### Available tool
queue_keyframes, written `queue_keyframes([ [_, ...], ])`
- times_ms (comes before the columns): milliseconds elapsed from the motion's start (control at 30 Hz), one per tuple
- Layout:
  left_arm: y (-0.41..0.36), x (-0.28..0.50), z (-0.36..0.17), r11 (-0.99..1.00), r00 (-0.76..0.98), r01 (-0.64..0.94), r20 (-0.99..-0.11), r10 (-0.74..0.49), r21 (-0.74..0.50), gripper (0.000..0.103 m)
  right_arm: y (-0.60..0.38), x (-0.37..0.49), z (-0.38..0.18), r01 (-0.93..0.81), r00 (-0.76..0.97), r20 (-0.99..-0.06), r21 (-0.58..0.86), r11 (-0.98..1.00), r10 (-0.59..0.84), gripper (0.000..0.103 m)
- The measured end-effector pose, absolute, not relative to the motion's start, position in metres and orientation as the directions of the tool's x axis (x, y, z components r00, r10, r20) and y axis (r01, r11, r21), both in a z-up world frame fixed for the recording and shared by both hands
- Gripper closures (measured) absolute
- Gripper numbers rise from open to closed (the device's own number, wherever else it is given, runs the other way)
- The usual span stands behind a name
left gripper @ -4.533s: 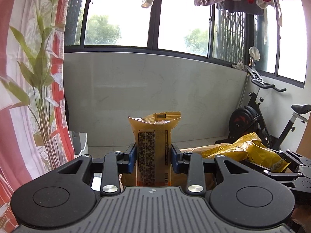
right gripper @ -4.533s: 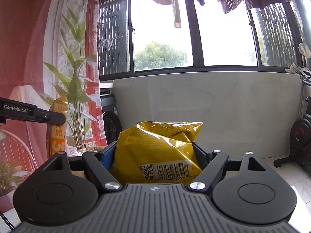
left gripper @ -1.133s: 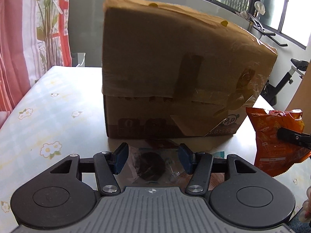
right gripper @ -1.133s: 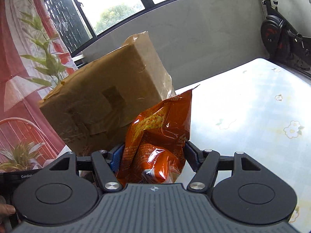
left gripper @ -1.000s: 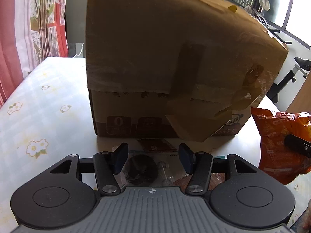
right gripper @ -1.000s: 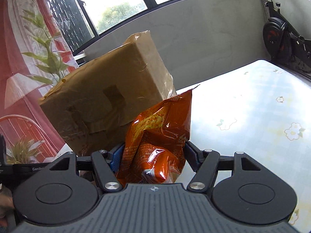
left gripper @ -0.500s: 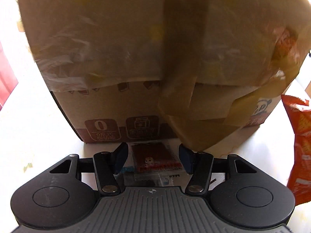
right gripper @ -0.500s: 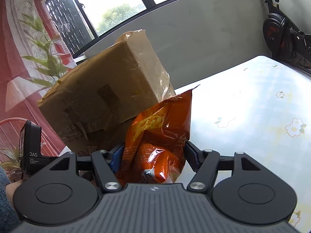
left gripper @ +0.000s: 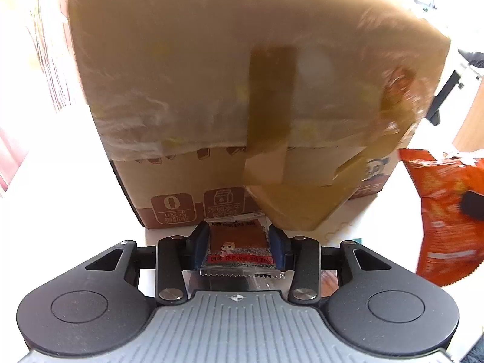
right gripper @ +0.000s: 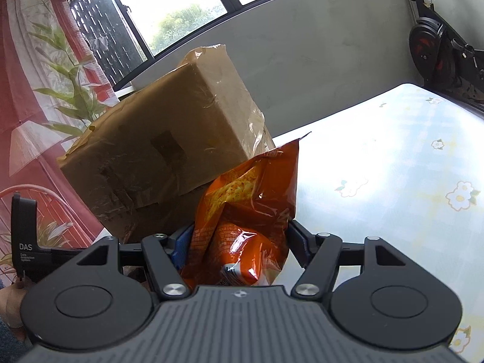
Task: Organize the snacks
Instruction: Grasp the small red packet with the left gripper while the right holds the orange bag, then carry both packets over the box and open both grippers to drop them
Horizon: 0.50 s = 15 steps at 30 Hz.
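- The left gripper (left gripper: pixel 239 243) pinches a small brown foil snack packet (left gripper: pixel 239 249) by its sides, low over the table and just before the large taped brown cardboard box (left gripper: pixel 242 96).
- The right gripper (right gripper: pixel 239 242) clamps a crinkled orange chip bag (right gripper: pixel 248 208) upright, beside the box's corner, above the white flower-print tablecloth (right gripper: pixel 393 163).

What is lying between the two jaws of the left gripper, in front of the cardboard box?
In the left wrist view, a small brown snack packet sits between the jaws of the left gripper, before the cardboard box.
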<state>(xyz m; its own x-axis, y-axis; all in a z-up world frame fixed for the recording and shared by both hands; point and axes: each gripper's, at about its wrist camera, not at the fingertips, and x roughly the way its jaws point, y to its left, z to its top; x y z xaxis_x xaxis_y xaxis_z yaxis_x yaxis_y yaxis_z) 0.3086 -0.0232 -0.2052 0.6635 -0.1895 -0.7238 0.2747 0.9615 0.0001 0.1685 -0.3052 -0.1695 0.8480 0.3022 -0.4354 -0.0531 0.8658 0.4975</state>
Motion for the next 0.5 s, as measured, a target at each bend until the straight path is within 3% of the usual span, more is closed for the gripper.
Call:
queue_keyframes([
  [300,0.009,0.273,-0.183,0.961,0.701,0.275,-0.676,-0.225,-0.035,0.058,-0.305,0.162,-0.165,-0.076,0.851,-0.426,0.48,0.874,0.308,0.036],
  [500,0.016,0.247,-0.146,0.964,0.771,0.262,-0.593,-0.234,-0.041,0.058,-0.31,0.152,-0.153,-0.092,0.872,-0.39,0.461,0.882,0.295,0.036],
])
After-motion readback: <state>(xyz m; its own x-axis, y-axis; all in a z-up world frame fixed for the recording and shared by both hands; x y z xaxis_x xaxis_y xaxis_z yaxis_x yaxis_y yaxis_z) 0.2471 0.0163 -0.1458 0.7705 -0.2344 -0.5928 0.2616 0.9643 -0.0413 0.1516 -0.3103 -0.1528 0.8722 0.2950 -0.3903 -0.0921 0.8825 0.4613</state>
